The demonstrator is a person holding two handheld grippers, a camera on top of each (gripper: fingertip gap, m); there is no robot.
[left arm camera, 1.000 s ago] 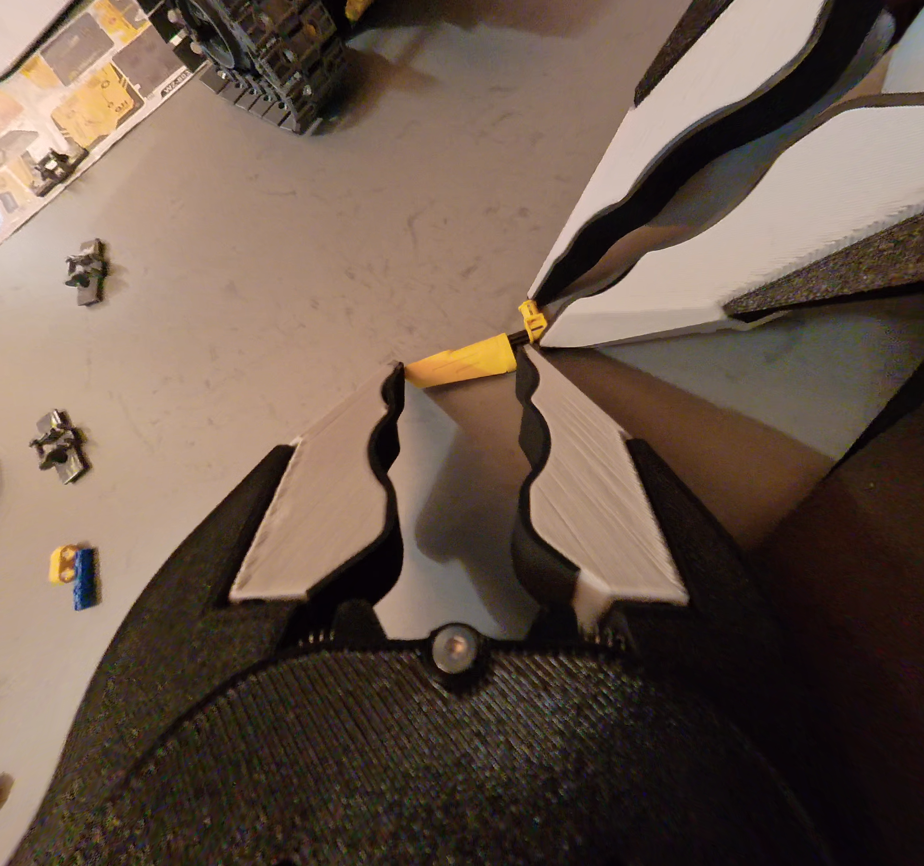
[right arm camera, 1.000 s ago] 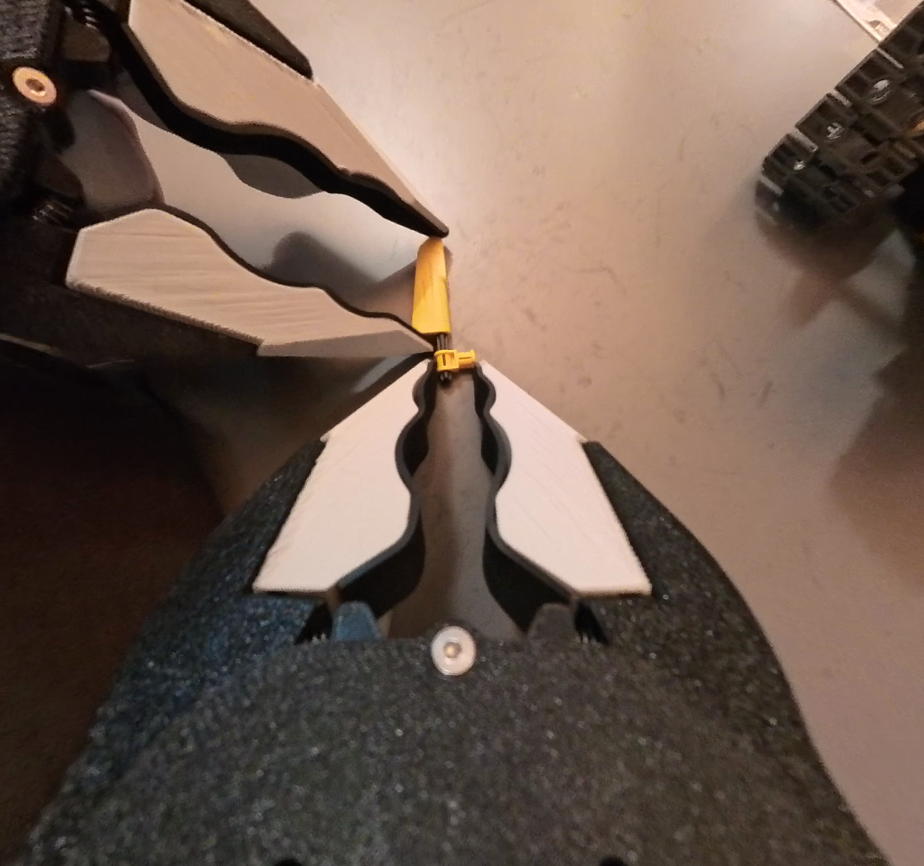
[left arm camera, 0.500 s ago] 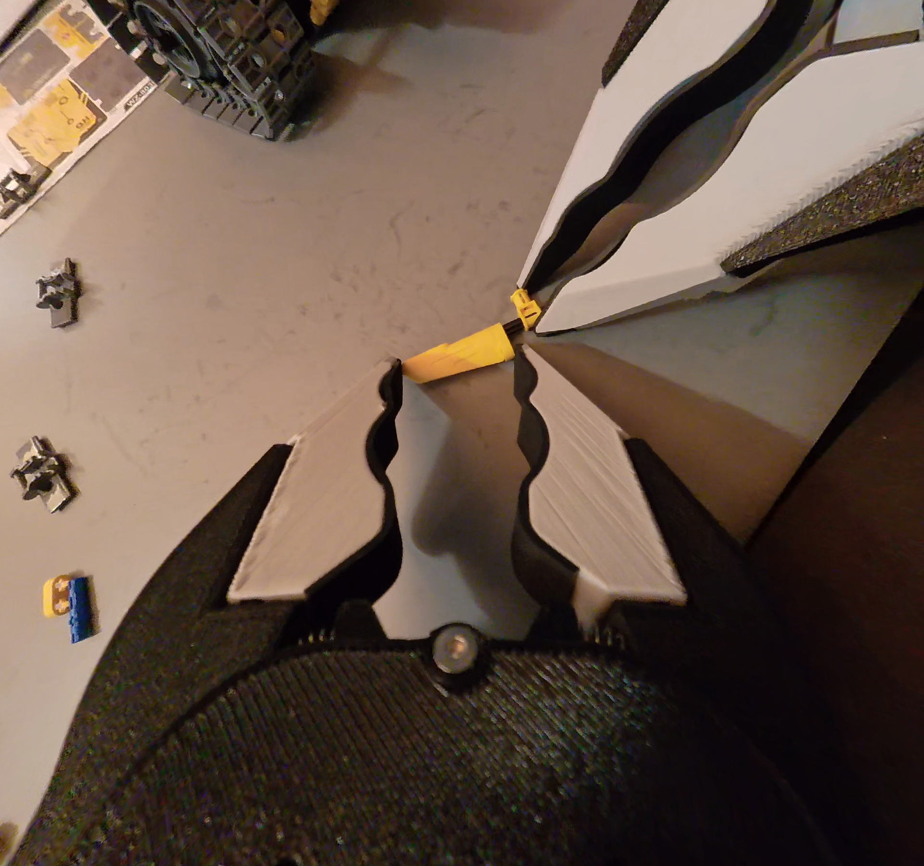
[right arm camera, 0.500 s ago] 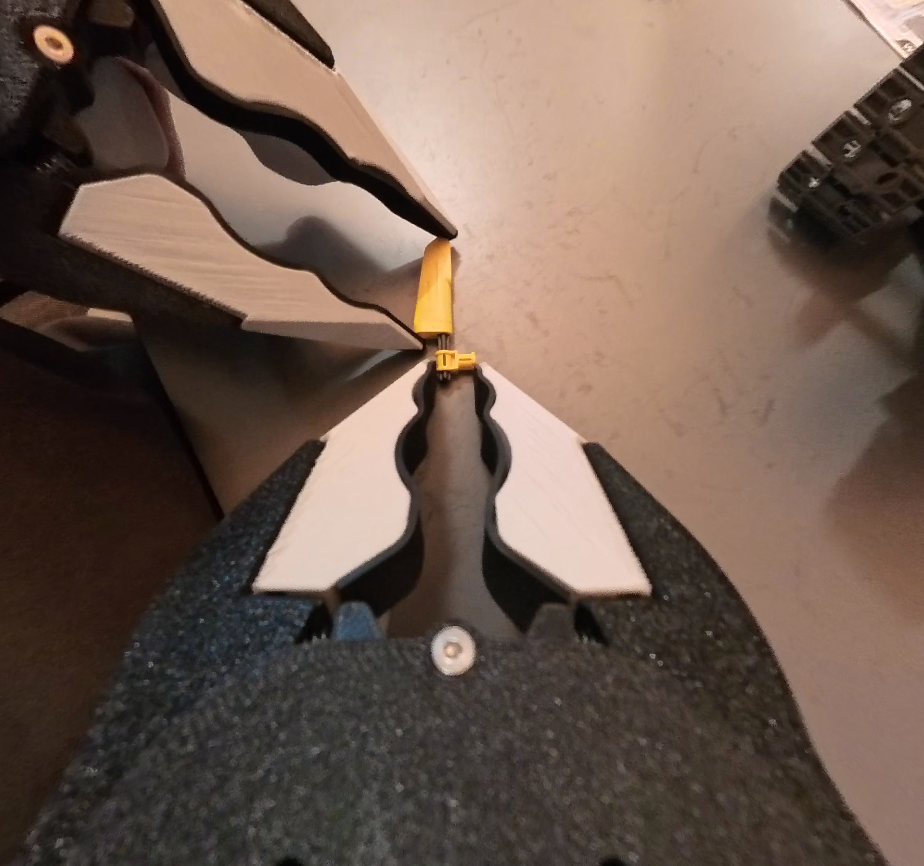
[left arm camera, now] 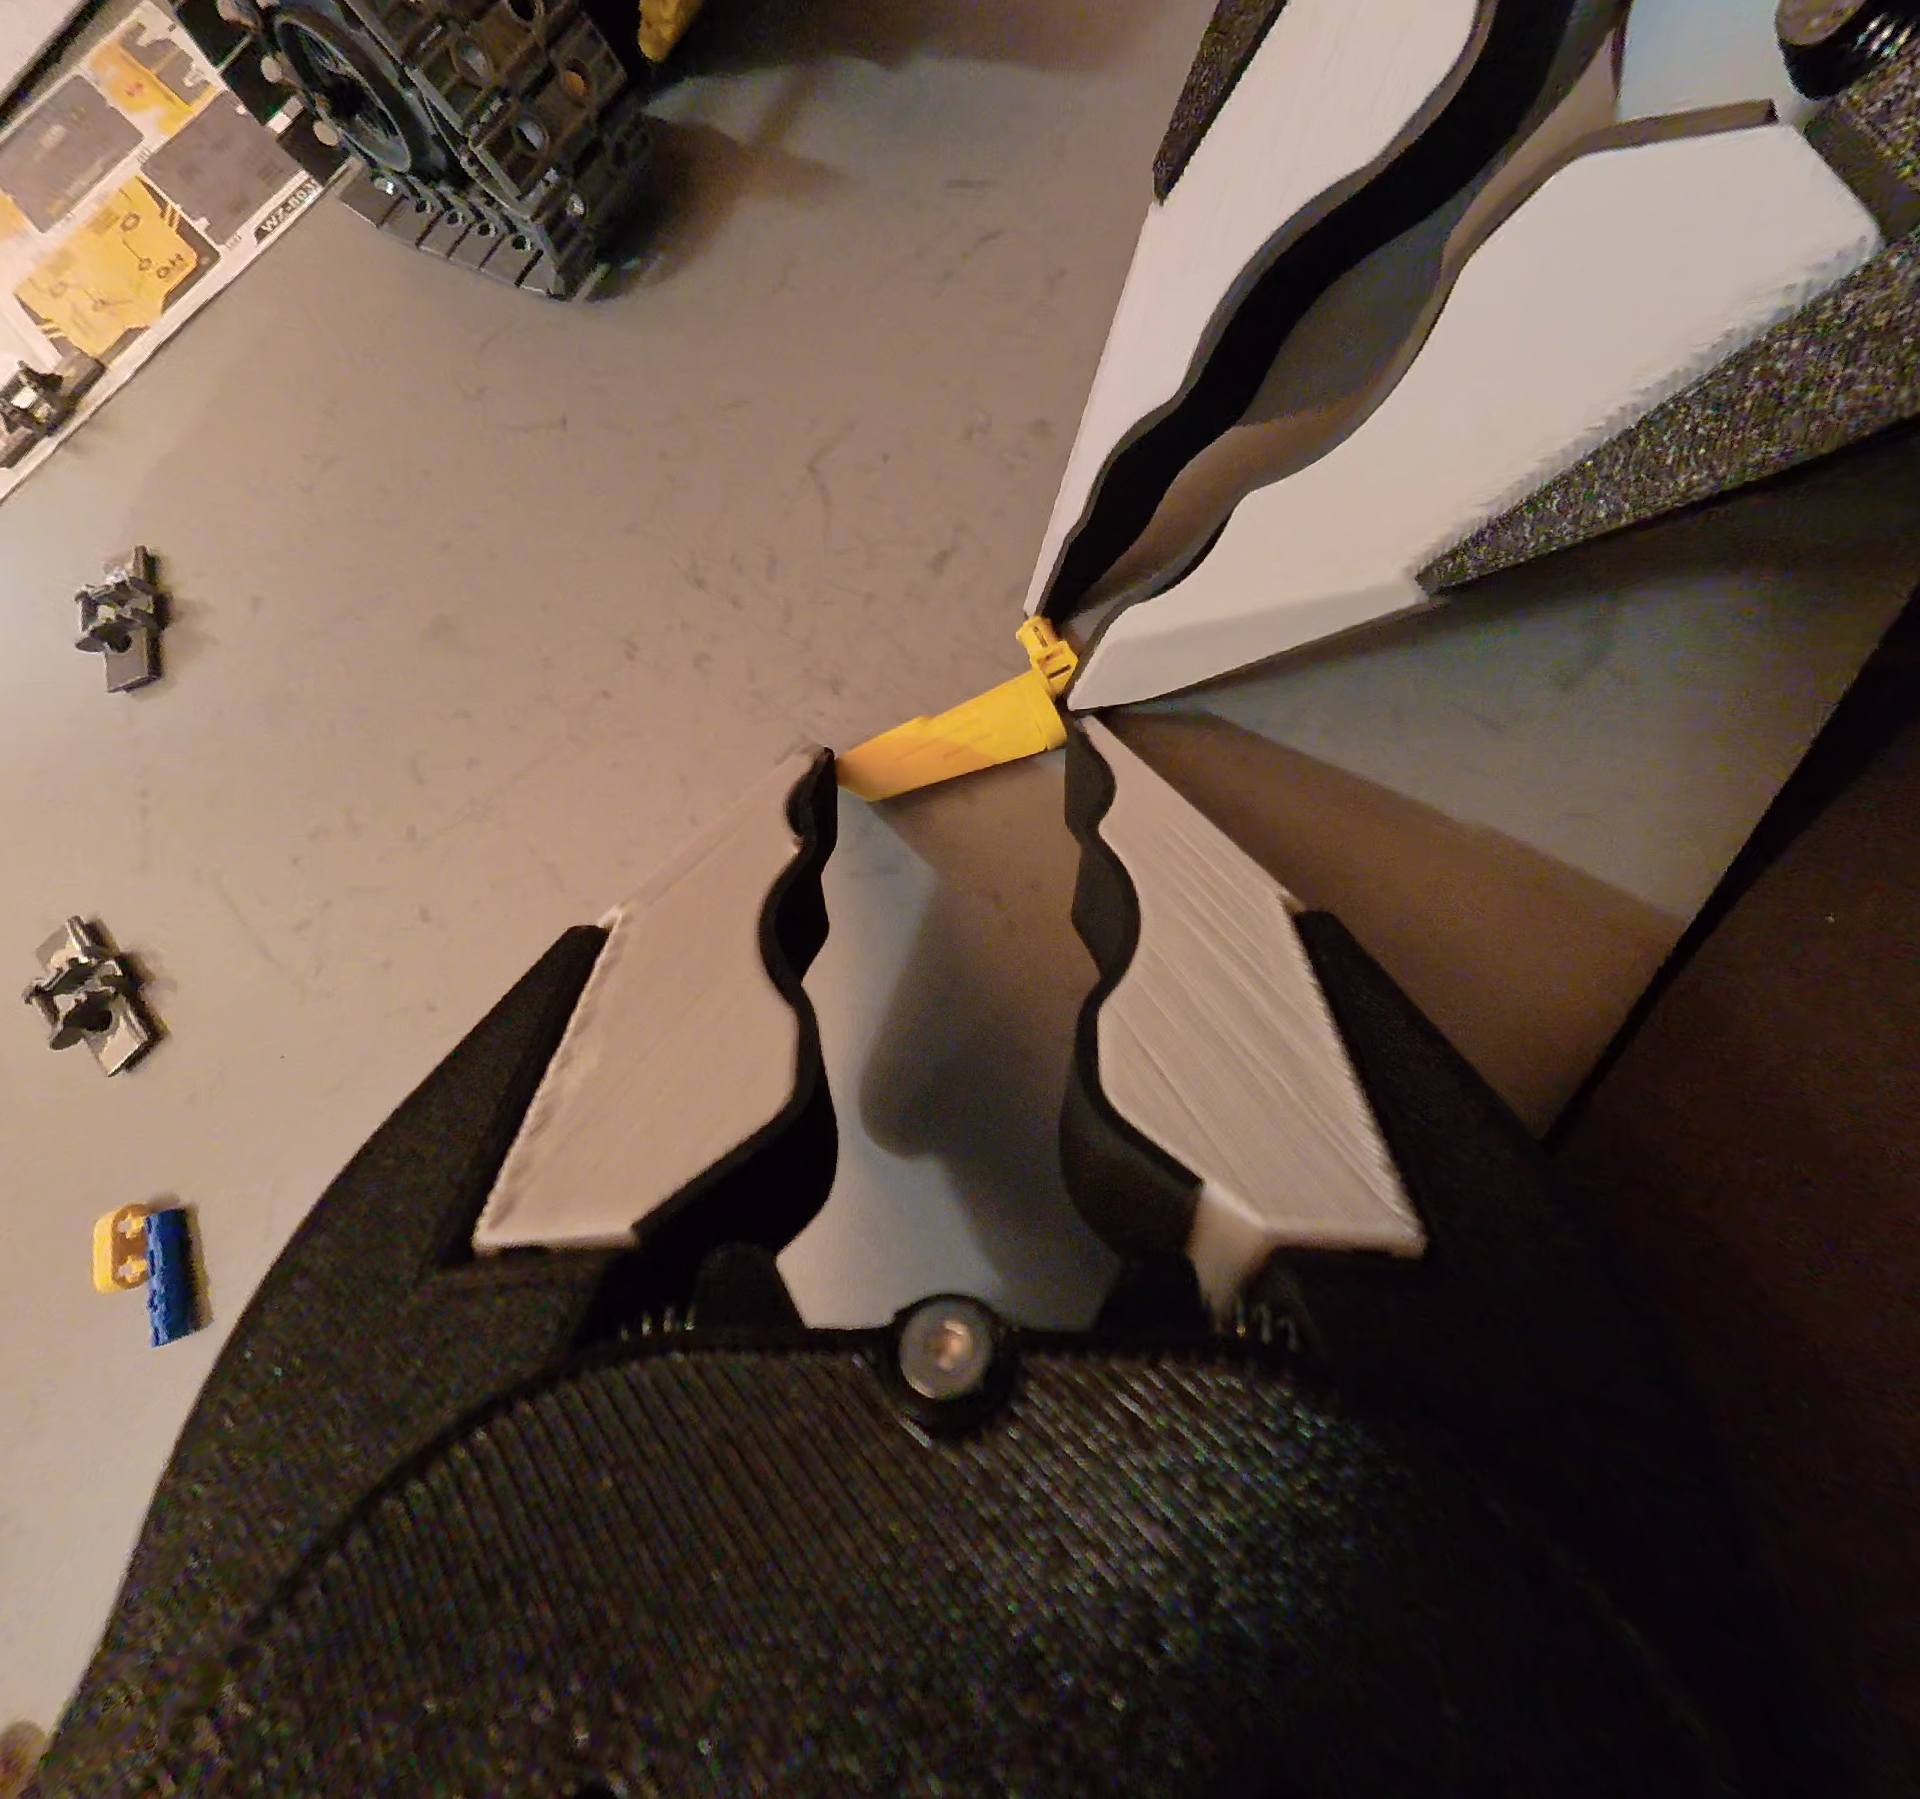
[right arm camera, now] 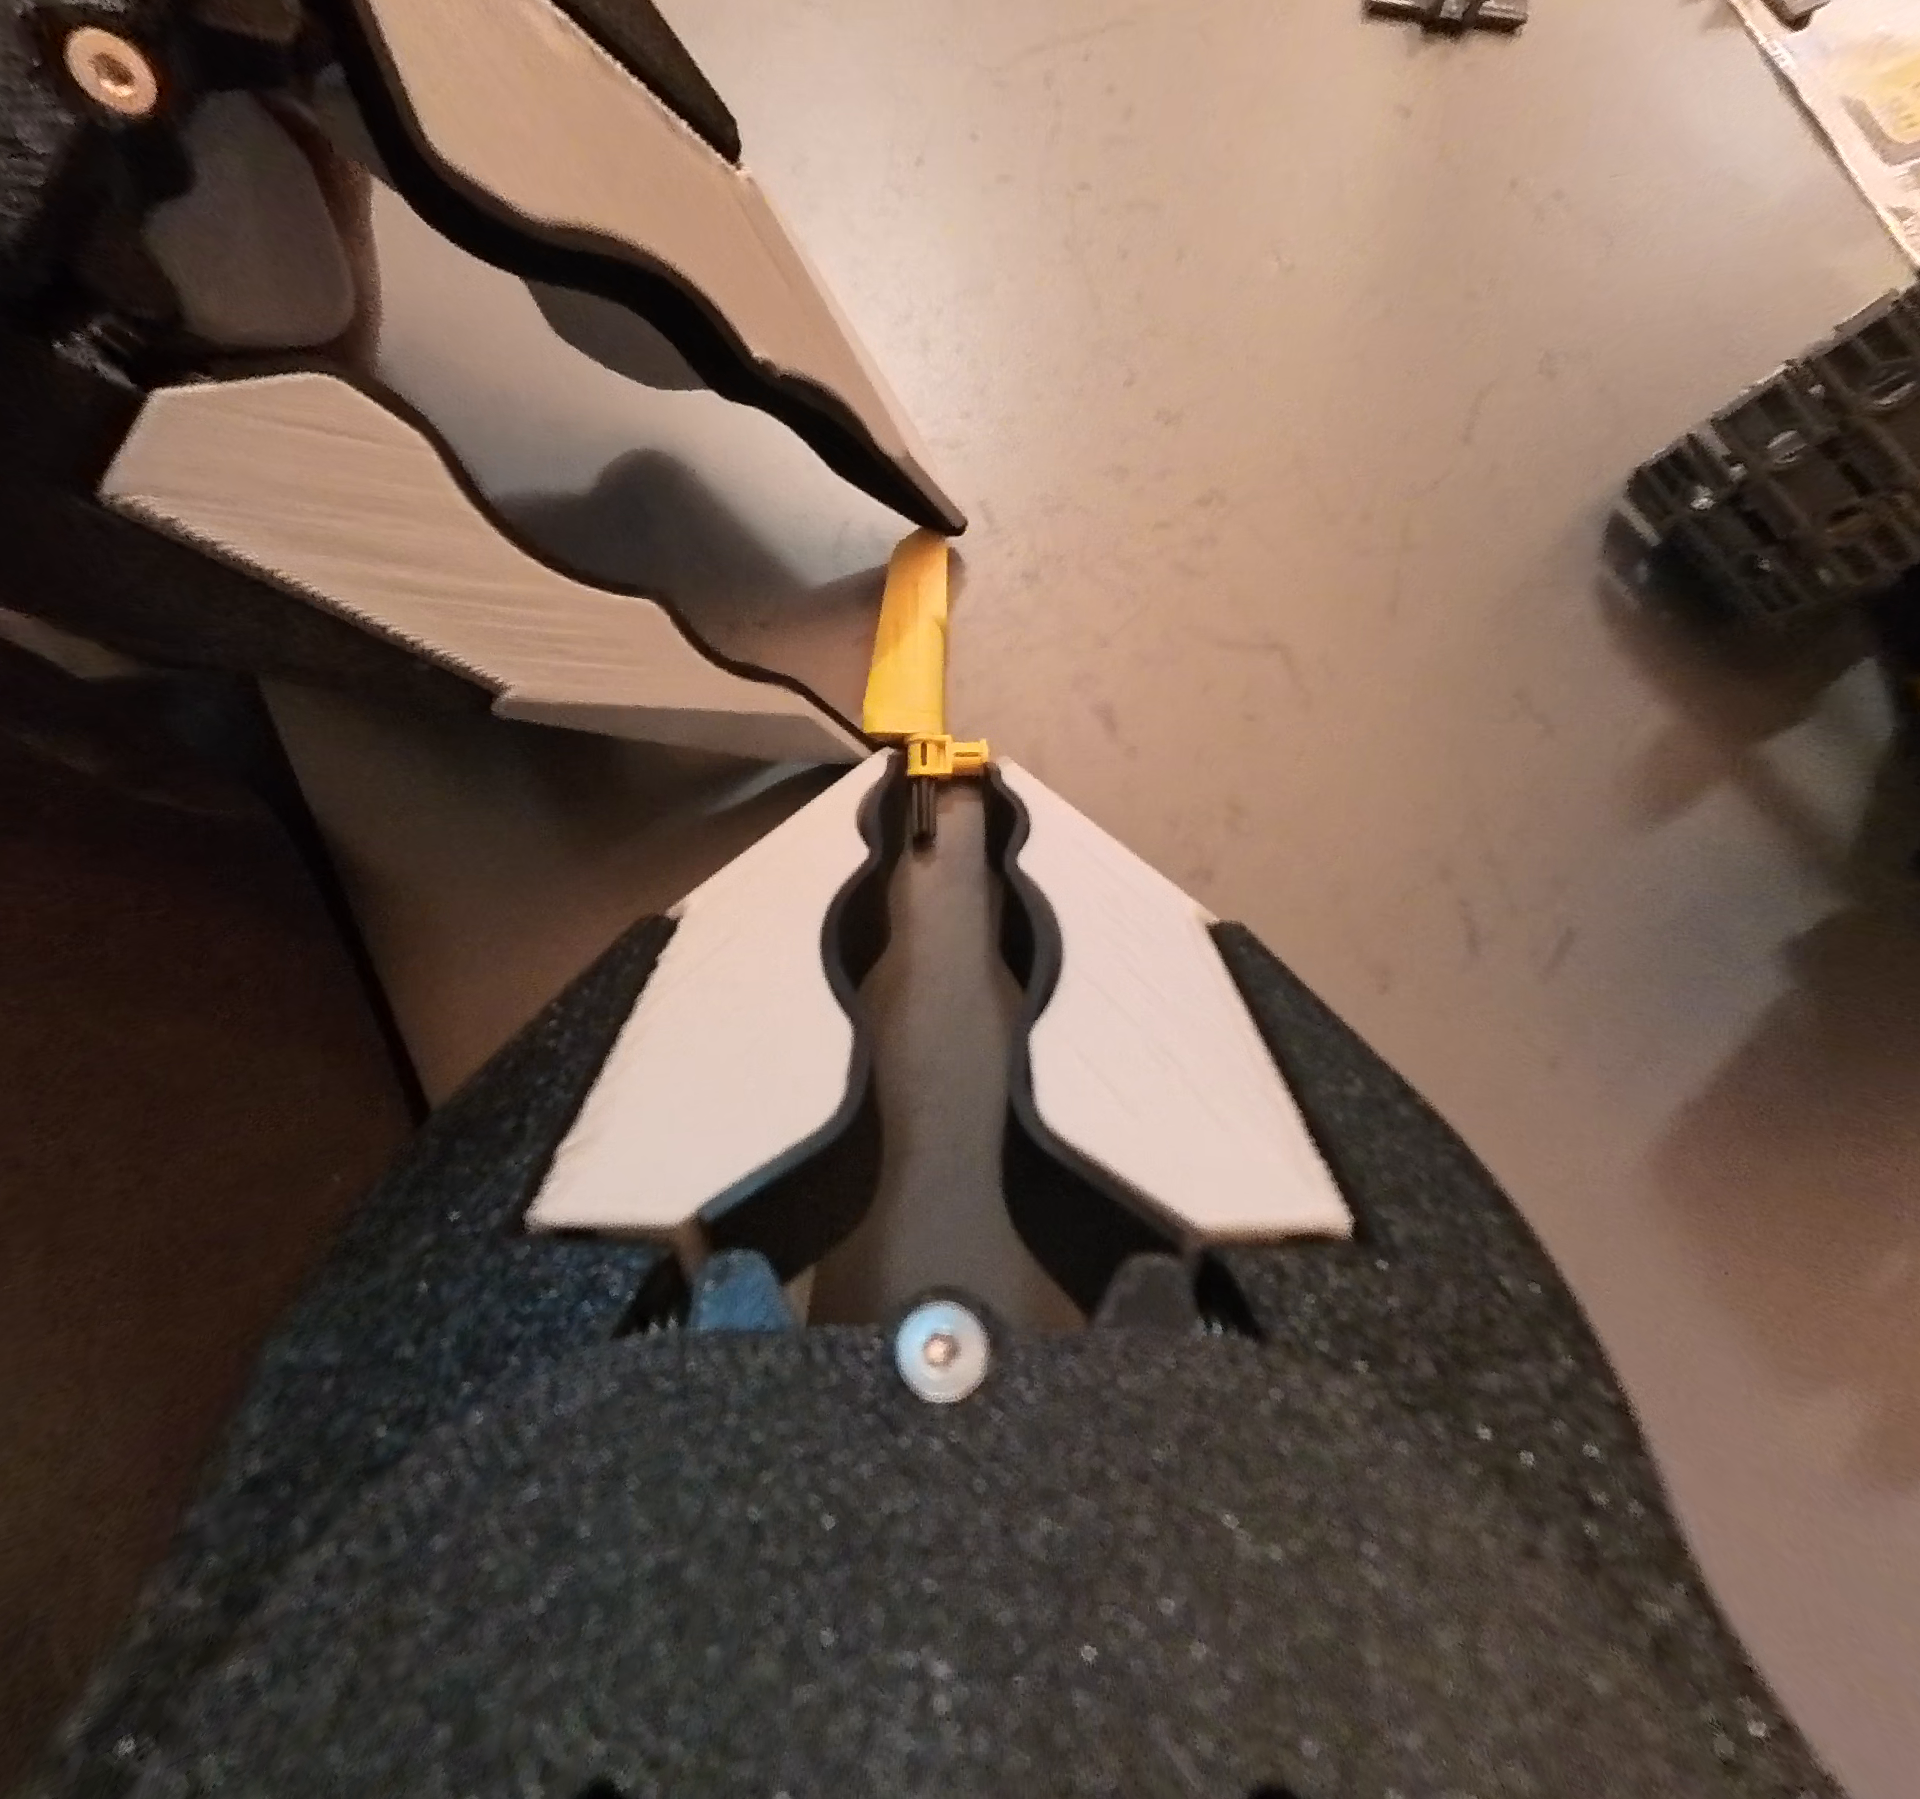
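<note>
The left claw (left arm camera: 951, 757) pinches a yellow tube (left arm camera: 961, 739) endwise above the grey surface (left arm camera: 520, 554); the right claw (right arm camera: 940, 762) pinches a small yellow clip (right arm camera: 940, 755) at the tube's end.

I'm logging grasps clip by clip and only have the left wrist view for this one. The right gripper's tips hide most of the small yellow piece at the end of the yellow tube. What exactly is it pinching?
Observer: The right gripper is shut on a small yellow connector at the near end of the yellow tube.
Operator: Does anything pass through that connector?
Observer: Yes. A thin black pin sticks out of it, pointing back between the right gripper's fingers.
Operator: Is anything else caught in there?
Observer: No. Behind the pin, the gap between those fingers holds nothing. Only the tips bear on the connector.
</note>
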